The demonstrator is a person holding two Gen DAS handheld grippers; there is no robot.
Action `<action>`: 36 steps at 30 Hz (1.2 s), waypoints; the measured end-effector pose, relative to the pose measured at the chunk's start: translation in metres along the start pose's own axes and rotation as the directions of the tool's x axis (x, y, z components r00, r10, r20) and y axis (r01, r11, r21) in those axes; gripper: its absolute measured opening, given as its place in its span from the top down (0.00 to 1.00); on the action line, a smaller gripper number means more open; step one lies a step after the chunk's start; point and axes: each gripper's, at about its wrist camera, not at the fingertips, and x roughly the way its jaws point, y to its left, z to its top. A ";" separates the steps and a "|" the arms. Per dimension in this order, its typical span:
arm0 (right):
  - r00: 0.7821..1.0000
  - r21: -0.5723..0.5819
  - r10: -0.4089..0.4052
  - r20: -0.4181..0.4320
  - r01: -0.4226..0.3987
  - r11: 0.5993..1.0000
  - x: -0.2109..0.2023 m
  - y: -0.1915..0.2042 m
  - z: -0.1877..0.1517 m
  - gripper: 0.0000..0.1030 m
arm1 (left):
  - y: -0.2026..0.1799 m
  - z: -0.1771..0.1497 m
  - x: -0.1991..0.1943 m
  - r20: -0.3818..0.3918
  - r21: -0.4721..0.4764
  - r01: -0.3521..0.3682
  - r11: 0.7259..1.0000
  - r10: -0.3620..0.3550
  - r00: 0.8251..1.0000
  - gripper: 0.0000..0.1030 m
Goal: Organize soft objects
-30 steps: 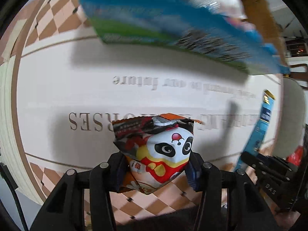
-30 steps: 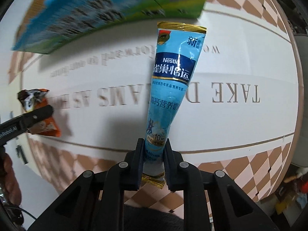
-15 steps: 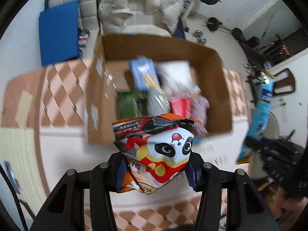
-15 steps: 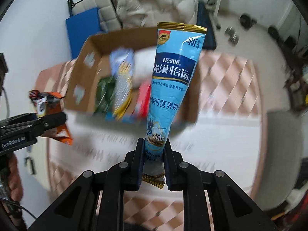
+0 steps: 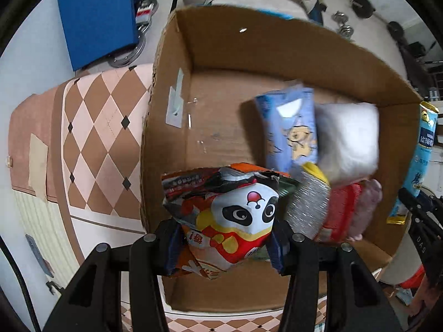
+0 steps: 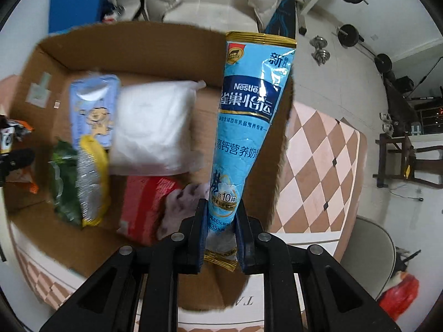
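the cardboard box (image 5: 177, 55) already holds a good share of the soft things: a pale blue packet with a cartoon figure (image 5: 290, 130), a white soft pack (image 5: 349, 141), a silver and yellow packet (image 5: 307, 202), a red pack (image 5: 343, 210), a green packet (image 6: 63, 179) and a pinkish-purple plush item (image 6: 180, 207), all lying crowded toward one side of the box floor, touching or overlapping one another, while the other half of the floor is bare cardboard. two items are not yet in. the left gripper (image 5: 225, 235) has its fingers clenched on the panda snack bag (image 5: 229, 215), which is held above the near edge of the box, over the bare part of the floor. the right gripper (image 6: 220, 227) has its fingers pinched on the lower end of the long blue nestle sachet (image 6: 249, 127), which stands upright above the right-hand part of the box, near its side wall. so, judging from how things lie, the sorting looks well advanced, and what is left here is to lower each of these two into the box and let go (the empty left half looks the easy spot for the panda bag). whether more soft things wait on the counter (image 5: 97, 127) outside the views cannot be told; the patterned cloth around the box shows none.
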 end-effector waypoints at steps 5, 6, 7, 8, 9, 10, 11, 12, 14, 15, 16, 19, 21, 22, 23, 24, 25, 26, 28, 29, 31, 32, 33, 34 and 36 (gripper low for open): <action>1.000 0.018 -0.004 -0.026 0.005 1.000 0.019 -0.001 0.018 0.81 | 0.001 0.007 0.006 -0.021 0.007 -0.025 1.000 0.025 0.999 0.52; 1.000 0.021 0.004 -0.025 -0.003 1.000 0.021 -0.001 0.019 0.81 | 0.001 0.008 0.006 -0.028 0.008 -0.024 1.000 0.025 0.999 0.52; 0.999 0.027 0.019 -0.028 -0.018 0.999 0.022 -0.002 0.021 0.81 | 0.001 0.009 0.008 -0.042 0.007 -0.016 1.000 0.016 0.999 0.52; 0.999 0.032 0.029 -0.031 -0.028 0.999 0.023 -0.002 0.024 0.81 | 0.002 0.010 0.010 -0.054 0.000 -0.001 1.000 0.001 0.999 0.51; 0.999 0.041 0.038 -0.033 -0.037 0.998 0.024 -0.004 0.026 0.80 | 0.004 0.013 0.012 -0.068 -0.011 0.019 1.000 -0.019 0.998 0.50; 0.999 0.047 0.040 -0.035 -0.039 0.998 0.024 -0.005 0.028 0.77 | 0.007 0.014 0.013 -0.077 -0.028 0.039 0.999 -0.042 0.996 0.50; 0.999 0.051 0.039 -0.033 -0.038 0.998 0.022 -0.008 0.028 0.75 | 0.009 0.014 0.011 -0.077 -0.046 0.055 0.997 -0.058 0.995 0.48; 0.999 0.055 0.040 -0.029 -0.038 0.998 0.022 -0.010 0.028 0.72 | 0.010 0.014 0.008 -0.068 -0.053 0.060 0.997 -0.064 0.996 0.46; 0.999 0.062 0.049 -0.019 -0.048 0.997 0.019 -0.013 0.028 0.47 | 0.011 0.013 0.001 -0.052 -0.059 0.064 0.996 -0.067 0.996 0.43; 0.997 0.069 0.075 -0.012 -0.074 0.995 0.016 -0.015 0.027 0.45 | 0.011 0.012 -0.002 -0.046 -0.062 0.069 0.996 -0.072 0.996 0.36; 0.996 0.076 0.088 -0.008 -0.088 0.993 0.013 -0.015 0.026 0.40 | 0.012 0.011 -0.006 -0.036 -0.064 0.078 0.995 -0.081 0.996 0.33; 0.995 0.078 0.096 0.019 -0.097 0.992 0.003 -0.014 0.018 0.29 | 0.009 0.002 -0.020 0.003 -0.053 0.087 0.995 -0.087 0.996 0.33; 0.994 0.074 0.108 0.030 -0.110 0.991 -0.004 -0.010 0.009 0.20 | 0.006 -0.006 -0.029 0.028 -0.041 0.092 0.995 -0.090 0.996 0.27; 0.992 0.075 0.120 0.034 -0.122 0.990 -0.007 -0.008 0.004 0.18 | 0.006 -0.010 -0.032 0.042 -0.036 0.098 0.995 -0.097 0.994 0.22; 0.989 0.076 0.142 0.039 -0.145 0.987 -0.011 -0.005 -0.004 0.17 | 0.004 -0.015 -0.035 0.053 -0.033 0.106 0.994 -0.104 0.993 0.16; 0.987 0.078 0.157 0.045 -0.160 0.984 -0.013 -0.002 -0.008 0.17 | 0.004 -0.024 -0.038 0.062 -0.033 0.121 0.992 -0.118 0.991 0.16; 0.983 0.083 0.174 0.053 -0.178 0.981 -0.015 0.001 -0.015 0.16 | 0.004 -0.028 -0.036 0.066 -0.037 0.133 0.990 -0.130 0.989 0.16; 0.979 0.094 0.192 0.067 -0.198 0.976 -0.018 0.003 -0.024 0.16 | 0.004 -0.037 -0.035 0.067 -0.040 0.146 0.988 -0.144 0.987 0.16; 0.974 0.108 0.211 0.078 -0.219 0.970 -0.020 0.008 -0.040 0.16 | 0.006 -0.050 -0.035 0.076 -0.045 0.149 0.988 -0.145 0.986 0.16; 0.972 0.117 0.223 0.080 -0.231 0.966 -0.020 0.011 -0.048 0.16 | 0.006 -0.059 -0.034 0.089 -0.047 0.139 0.989 -0.134 0.987 0.16; 0.966 0.136 0.246 0.084 -0.255 0.957 -0.020 0.015 -0.063 0.16 | 0.006 -0.072 -0.035 0.114 -0.052 0.119 0.992 -0.113 0.987 0.16; 0.964 0.144 0.251 0.089 -0.262 0.954 -0.021 0.016 -0.070 0.16 | 0.007 -0.078 -0.037 0.127 -0.056 0.113 0.992 -0.105 0.986 0.16; 0.963 0.152 0.250 0.099 -0.263 0.953 -0.023 0.017 -0.078 0.16 | 0.007 -0.082 -0.038 0.137 -0.058 0.106 0.993 -0.097 0.986 0.15; 0.964 0.156 0.245 0.105 -0.260 0.953 -0.024 0.019 -0.083 0.16 | 0.007 -0.087 -0.041 0.158 -0.060 0.087 0.994 -0.077 0.984 0.13; 0.965 0.167 0.228 0.128 -0.248 0.954 -0.030 0.019 -0.095 0.16 | 0.004 -0.095 -0.046 0.191 -0.056 0.061 0.997 -0.049 0.980 0.11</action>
